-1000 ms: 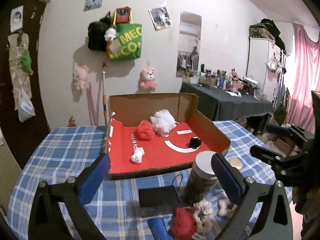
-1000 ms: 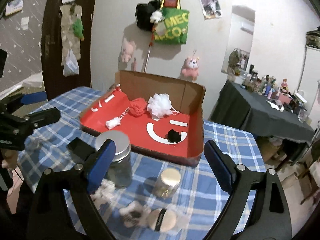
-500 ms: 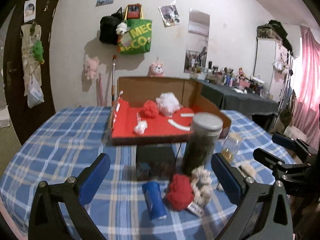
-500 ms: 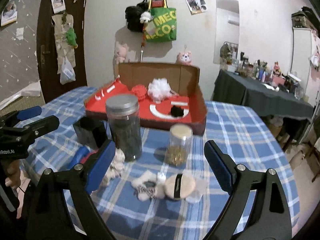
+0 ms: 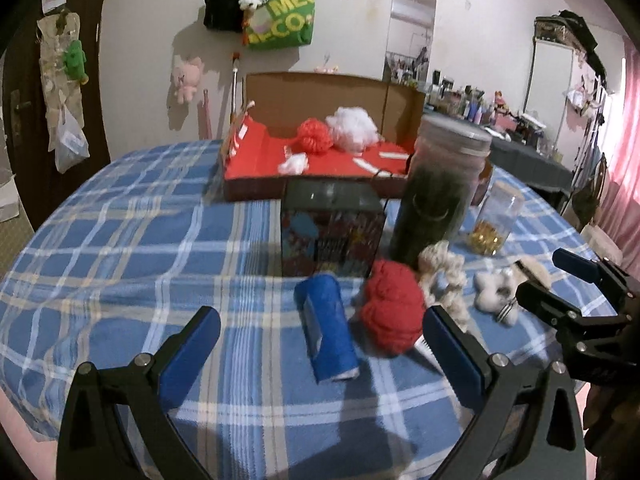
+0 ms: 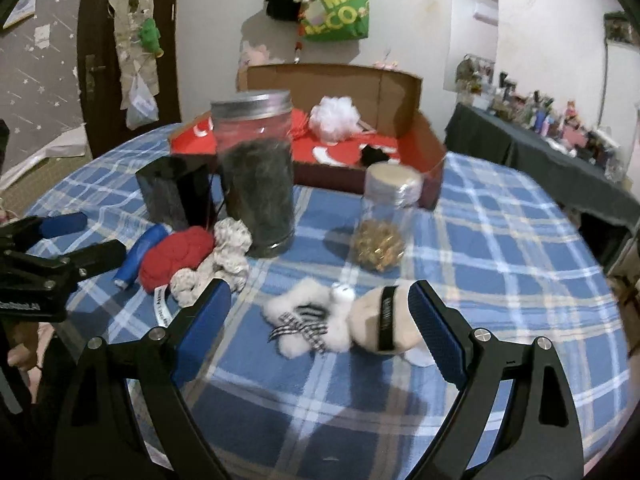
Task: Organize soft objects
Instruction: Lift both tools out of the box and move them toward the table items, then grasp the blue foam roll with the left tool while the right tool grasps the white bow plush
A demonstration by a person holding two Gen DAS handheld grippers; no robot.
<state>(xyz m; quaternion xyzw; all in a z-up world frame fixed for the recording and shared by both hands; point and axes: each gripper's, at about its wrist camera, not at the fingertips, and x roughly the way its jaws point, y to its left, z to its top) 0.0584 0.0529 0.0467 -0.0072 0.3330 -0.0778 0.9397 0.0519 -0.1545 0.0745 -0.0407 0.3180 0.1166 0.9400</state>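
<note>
On the blue checked tablecloth lie a red knitted ball [image 5: 392, 314], a blue roll [image 5: 326, 326], a cream rope knot [image 5: 444, 280], a white fluffy toy with a checked bow [image 6: 308, 320] and a beige puff with a black strap [image 6: 386, 320]. My left gripper [image 5: 320, 354] stands open low over the blue roll and the red ball. My right gripper [image 6: 320, 328] hangs open around the white toy and the puff without touching them. At the back, the red-lined cardboard box [image 5: 256, 160] holds a red pompom [image 5: 314, 136] and a white mesh puff [image 5: 352, 128].
A tall jar with a metal lid [image 6: 256, 172], a small jar of gold bits [image 6: 384, 220] and a dark printed box [image 5: 332, 232] stand between the soft things and the cardboard box. A dark-covered table [image 6: 540, 160] crowded with bottles stands at the right.
Both grippers have sunk toward the table, so the soft things now lie close between their fingers. Both stayed open and nothing was taken hold of.
</note>
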